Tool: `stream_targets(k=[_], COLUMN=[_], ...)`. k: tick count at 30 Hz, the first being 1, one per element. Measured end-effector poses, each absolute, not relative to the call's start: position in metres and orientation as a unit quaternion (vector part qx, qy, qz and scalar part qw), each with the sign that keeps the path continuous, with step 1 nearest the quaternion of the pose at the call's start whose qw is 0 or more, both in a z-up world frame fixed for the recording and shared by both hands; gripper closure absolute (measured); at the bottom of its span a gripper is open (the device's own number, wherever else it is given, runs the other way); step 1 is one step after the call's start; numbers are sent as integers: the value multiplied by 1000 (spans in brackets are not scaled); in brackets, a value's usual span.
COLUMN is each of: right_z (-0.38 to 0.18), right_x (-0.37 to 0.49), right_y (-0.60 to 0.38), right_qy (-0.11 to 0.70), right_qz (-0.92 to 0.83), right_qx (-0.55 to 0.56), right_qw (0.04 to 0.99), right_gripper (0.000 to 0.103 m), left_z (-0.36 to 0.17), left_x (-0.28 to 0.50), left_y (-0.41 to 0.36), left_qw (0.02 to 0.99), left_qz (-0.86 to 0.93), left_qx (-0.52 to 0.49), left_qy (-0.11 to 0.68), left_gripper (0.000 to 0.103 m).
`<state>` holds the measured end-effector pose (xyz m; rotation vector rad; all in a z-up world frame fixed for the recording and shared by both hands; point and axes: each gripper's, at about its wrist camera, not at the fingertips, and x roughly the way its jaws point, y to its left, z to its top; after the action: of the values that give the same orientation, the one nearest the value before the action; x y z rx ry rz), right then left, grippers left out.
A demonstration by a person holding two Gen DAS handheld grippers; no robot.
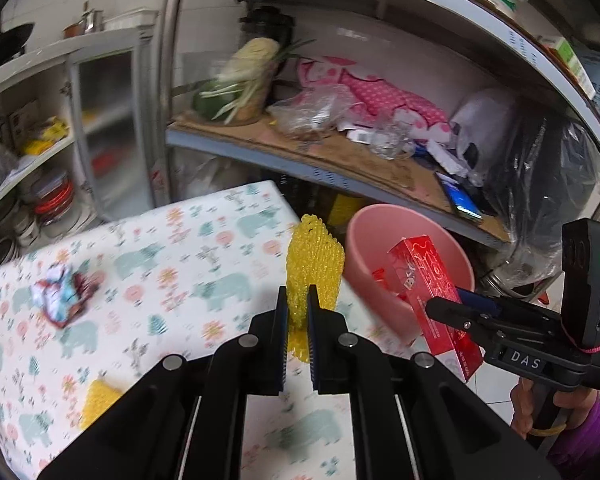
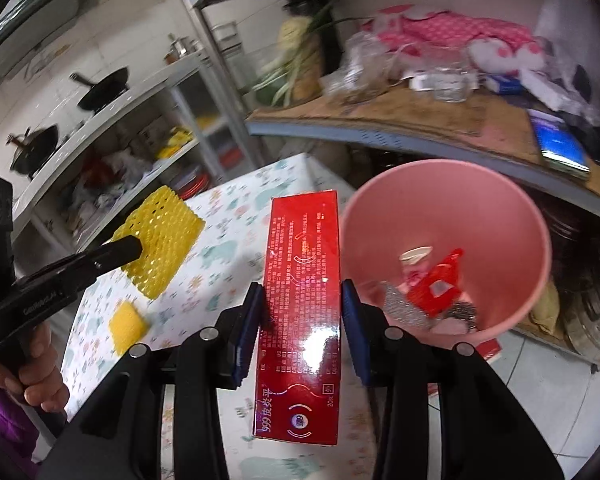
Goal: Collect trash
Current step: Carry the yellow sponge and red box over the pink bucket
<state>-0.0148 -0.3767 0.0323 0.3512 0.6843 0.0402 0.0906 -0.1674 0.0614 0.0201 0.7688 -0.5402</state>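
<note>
My left gripper (image 1: 298, 294) is shut on a yellow foam net sleeve (image 1: 314, 264), which stands up between its pads over the table's right edge. In the right wrist view the same net (image 2: 164, 240) hangs from the left gripper's tip (image 2: 134, 248). My right gripper (image 2: 302, 290) is shut on a long red carton (image 2: 304, 280), held lengthwise just left of the pink bin (image 2: 500, 208). The bin (image 1: 364, 236) stands on the floor beside the table and holds red and silver wrappers. From the left wrist view, the right gripper (image 1: 444, 308) and carton (image 1: 428, 280) are beside the bin.
A crumpled wrapper (image 1: 62, 296) and a second yellow foam piece (image 1: 98, 400) lie on the floral tablecloth (image 1: 160, 264). Behind the bin is a metal shelf (image 1: 340, 156) crowded with bags, vegetables and a phone (image 1: 460, 200). Racks of pans and dishes (image 2: 100, 92) stand at the left.
</note>
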Motion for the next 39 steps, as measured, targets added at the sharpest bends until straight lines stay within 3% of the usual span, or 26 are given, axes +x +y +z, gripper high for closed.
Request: stream_targets(k=[19,39], right_z=[32,-9], right_x=[2,36], right_y=[-453,-481], right_qy=[283,318], right_qz=[-82,-147], right_qx=[206,195], right_qw=[933,916], right_gripper=[62,62], left_z=[49,-5], left_x=[124,162], left_y=[-278,-337], left_qw=[868,836], left_qz=[-330,-356], left_qx=[47,45], left_qy=[368,415], left_gripper=[95,95])
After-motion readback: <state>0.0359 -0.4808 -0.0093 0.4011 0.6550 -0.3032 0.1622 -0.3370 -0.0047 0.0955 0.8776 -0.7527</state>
